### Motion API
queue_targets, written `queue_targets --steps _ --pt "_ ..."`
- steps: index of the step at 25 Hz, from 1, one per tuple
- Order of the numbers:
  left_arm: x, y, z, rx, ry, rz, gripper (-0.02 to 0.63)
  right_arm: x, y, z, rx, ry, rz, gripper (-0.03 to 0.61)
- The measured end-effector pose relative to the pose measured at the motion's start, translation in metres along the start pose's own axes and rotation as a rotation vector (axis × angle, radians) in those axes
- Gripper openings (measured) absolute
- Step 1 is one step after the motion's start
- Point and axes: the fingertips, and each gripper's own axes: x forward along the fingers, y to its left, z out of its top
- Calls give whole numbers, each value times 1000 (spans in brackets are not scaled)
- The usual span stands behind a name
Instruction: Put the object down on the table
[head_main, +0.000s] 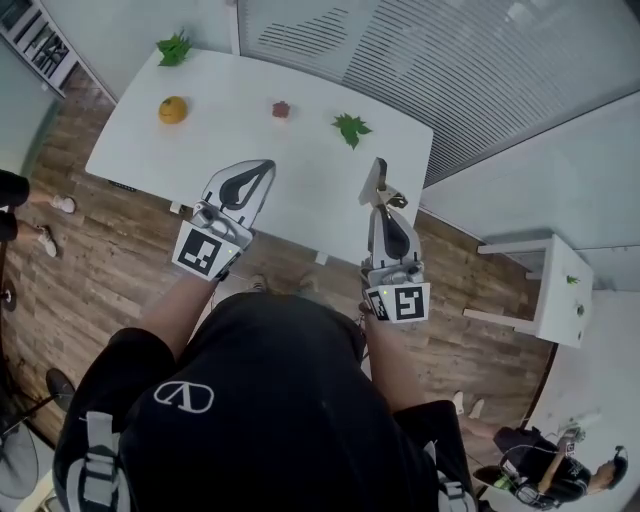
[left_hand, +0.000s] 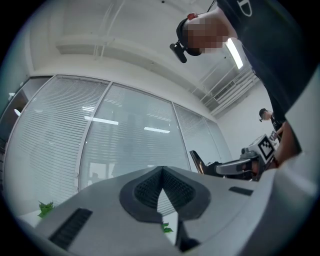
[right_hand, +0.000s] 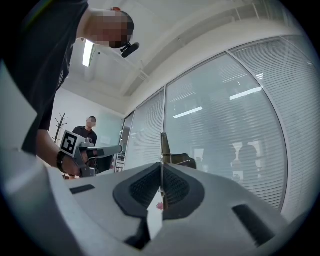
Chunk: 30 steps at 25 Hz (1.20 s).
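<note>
The right gripper (right_hand: 161, 172) had its two fingers pressed together on a thin flat object (right_hand: 162, 144), which stood edge-on and upright between the pads and rose above them. From the head view, that object (head_main: 377, 178) hung in the air over the near edge of the white table (head_main: 300, 200), in the right gripper (head_main: 388, 210), and did not touch the tabletop. What it was could not be made out.

The left gripper (head_main: 260, 172) hovered over the same near edge, to the left. Its fingertips met with nothing between them (left_hand: 162, 171).

Further back on the table lay an orange fruit (head_main: 172, 109), a small red thing (head_main: 281, 109) and two green leaves (head_main: 351, 128).

The object looked light and stiff. Being so thin, it would probably pivot or slide in the pads if nudged, so the flat faces near its lower end seemed the best place to grip it. Bare tabletop lay just ahead for setting it down.
</note>
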Motion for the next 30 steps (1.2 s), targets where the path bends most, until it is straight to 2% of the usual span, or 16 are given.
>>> queue_targets --steps 6,9,12,17,24,30 --pt "14 -4 -4 -1 7 44 5 14 -11 1 6 -14 56 6" --pt "21 -2 -4 -1 4 53 5 27 -17 -13 63 12 76 6" --pt "24 1 -6 -4 12 61 5 45 -27 -39 188 65 93 6" --pt "24 -3 -8 -4 23 75 5 62 -51 -90 478 127 96 6" --pt "21 -1 -9 4 34 102 5 79 -64 -173 825 283 86 6" --pt "20 1 -11 13 31 123 5 83 -61 -244 1003 432 72 6"
